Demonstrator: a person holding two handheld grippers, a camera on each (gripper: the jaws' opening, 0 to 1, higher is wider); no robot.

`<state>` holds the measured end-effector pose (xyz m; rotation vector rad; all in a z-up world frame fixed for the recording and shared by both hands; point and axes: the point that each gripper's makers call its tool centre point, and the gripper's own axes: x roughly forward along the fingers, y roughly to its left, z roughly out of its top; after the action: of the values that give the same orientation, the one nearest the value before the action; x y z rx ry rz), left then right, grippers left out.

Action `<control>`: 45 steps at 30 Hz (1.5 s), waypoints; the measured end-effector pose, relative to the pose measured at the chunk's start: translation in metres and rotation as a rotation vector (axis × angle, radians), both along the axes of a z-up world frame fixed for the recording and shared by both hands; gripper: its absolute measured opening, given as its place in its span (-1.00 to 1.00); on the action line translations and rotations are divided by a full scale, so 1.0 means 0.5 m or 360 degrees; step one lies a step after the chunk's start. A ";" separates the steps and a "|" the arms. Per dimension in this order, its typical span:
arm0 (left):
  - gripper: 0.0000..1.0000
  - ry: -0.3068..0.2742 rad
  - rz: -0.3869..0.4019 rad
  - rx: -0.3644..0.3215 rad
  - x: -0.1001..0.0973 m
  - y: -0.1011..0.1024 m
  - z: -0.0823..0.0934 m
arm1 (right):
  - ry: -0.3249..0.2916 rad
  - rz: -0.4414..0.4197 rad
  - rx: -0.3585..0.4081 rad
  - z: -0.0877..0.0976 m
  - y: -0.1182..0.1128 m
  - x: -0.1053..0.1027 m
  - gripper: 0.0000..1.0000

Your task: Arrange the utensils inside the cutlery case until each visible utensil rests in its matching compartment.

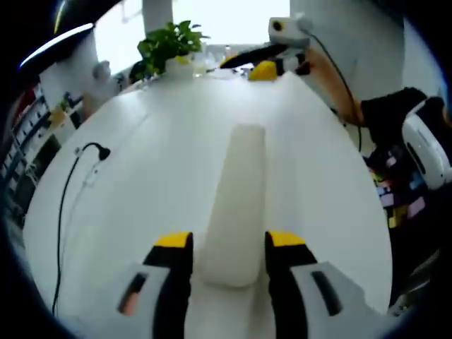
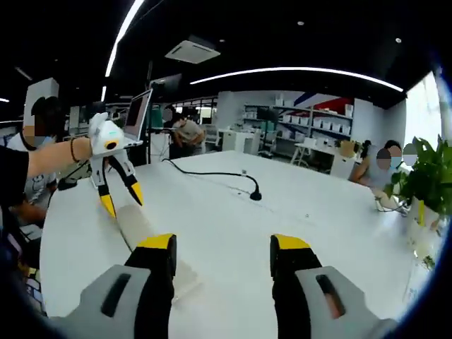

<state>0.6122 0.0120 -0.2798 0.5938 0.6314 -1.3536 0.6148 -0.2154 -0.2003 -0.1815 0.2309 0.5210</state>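
Observation:
A long white cutlery case [image 1: 236,198] lies shut on the white table [image 1: 141,212], reaching away from me in the left gripper view. My left gripper [image 1: 229,244] has its yellow-tipped jaws against both sides of the case's near end. In the right gripper view the same left gripper [image 2: 121,199] points down over the far end of the case [image 2: 145,229], held by a person's arm. My right gripper [image 2: 224,247] is open and holds nothing, a little above the table beside the case. It also shows far off at the table's other end [image 1: 254,65]. No utensils are visible.
A black cable [image 1: 67,191] with a plug crosses the table [image 2: 212,174]. A potted plant [image 1: 169,42] stands at the table's edge [image 2: 424,176]. A laptop [image 2: 138,113] stands behind the left gripper, with people seated around the room.

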 end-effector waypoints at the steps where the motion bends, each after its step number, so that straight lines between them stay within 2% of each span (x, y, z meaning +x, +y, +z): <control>1: -0.14 -0.0003 0.0008 -0.0007 0.000 0.001 0.000 | -0.0024 -0.0030 0.0033 0.006 -0.007 -0.008 0.11; 2: -0.15 -0.0016 0.0048 -0.0044 0.005 -0.001 0.004 | -0.0027 -0.0060 0.0053 0.008 -0.015 -0.018 0.13; 4: -0.19 0.0000 0.0122 -0.0137 0.007 -0.006 0.013 | -0.0101 -0.0128 0.0071 0.022 -0.035 -0.036 0.19; 6: -0.19 0.0001 0.0131 -0.0156 0.004 -0.002 0.017 | -0.0184 -0.0179 0.0066 0.032 -0.050 -0.060 0.20; 9: -0.21 -0.0037 0.0172 -0.0210 0.002 0.001 0.035 | -0.0195 -0.0273 0.0127 0.031 -0.075 -0.091 0.28; 10: -0.23 -0.0017 0.0188 -0.0208 0.000 0.002 0.037 | -0.0198 -0.0327 0.0158 0.033 -0.088 -0.098 0.30; 11: -0.23 0.0003 0.0203 -0.0175 -0.005 0.007 0.035 | -0.0254 -0.0344 0.0175 0.043 -0.095 -0.106 0.35; 13: -0.22 -0.0066 0.0212 -0.0167 -0.007 0.012 0.043 | -0.0283 -0.0337 0.0186 0.044 -0.096 -0.130 0.40; 16: -0.22 -0.0045 0.0245 -0.0201 -0.019 0.012 0.052 | -0.0320 -0.0342 0.0219 0.044 -0.100 -0.156 0.48; 18: -0.21 -0.0083 0.0236 -0.0203 -0.029 0.011 0.060 | -0.0295 -0.0368 0.0155 0.039 -0.108 -0.161 0.60; 19: -0.21 -0.0111 0.0233 -0.0213 -0.034 0.008 0.066 | -0.0276 -0.0367 0.0094 0.033 -0.109 -0.164 0.76; 22: -0.21 -0.0099 0.0235 -0.0263 -0.055 0.000 0.088 | -0.0310 -0.0370 0.0180 0.043 -0.106 -0.175 0.77; 25: -0.10 -0.0190 0.0268 -0.0316 -0.063 -0.004 0.117 | -0.0303 -0.0366 0.0192 0.043 -0.106 -0.181 0.85; 27: 0.01 -0.0215 0.0258 -0.0339 -0.079 -0.004 0.133 | -0.0316 -0.0399 0.0189 0.047 -0.115 -0.188 0.88; 30: 0.11 -0.0241 0.0250 -0.0475 -0.102 -0.012 0.170 | -0.0347 -0.0412 0.0193 0.057 -0.118 -0.196 0.96; 32: 0.15 -0.0286 0.0255 -0.0460 -0.113 -0.001 0.181 | -0.0357 -0.0420 0.0190 0.060 -0.117 -0.200 0.97; 34: 0.21 -0.0341 0.0334 -0.0490 -0.109 0.011 0.199 | -0.0369 -0.0415 0.0190 0.064 -0.115 -0.204 0.98; 35: 0.23 -0.0333 0.0337 -0.0493 -0.117 0.016 0.203 | -0.0373 -0.0414 0.0189 0.066 -0.114 -0.206 0.98; 37: 0.38 -0.0331 0.0414 -0.0569 -0.121 0.023 0.220 | -0.0387 -0.0421 0.0187 0.070 -0.114 -0.208 0.98; 41: 0.65 -0.0440 0.0542 -0.0629 -0.119 0.051 0.239 | -0.0409 -0.0442 0.0192 0.077 -0.115 -0.210 0.98; 45: 0.77 -0.0530 0.0737 -0.0780 -0.111 0.097 0.267 | -0.0414 -0.0468 0.0164 0.077 -0.116 -0.213 0.98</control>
<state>0.5565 0.0604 -0.1462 0.2403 0.1356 -0.8951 0.5081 -0.2735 -0.1618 -0.1104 -0.0242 0.2130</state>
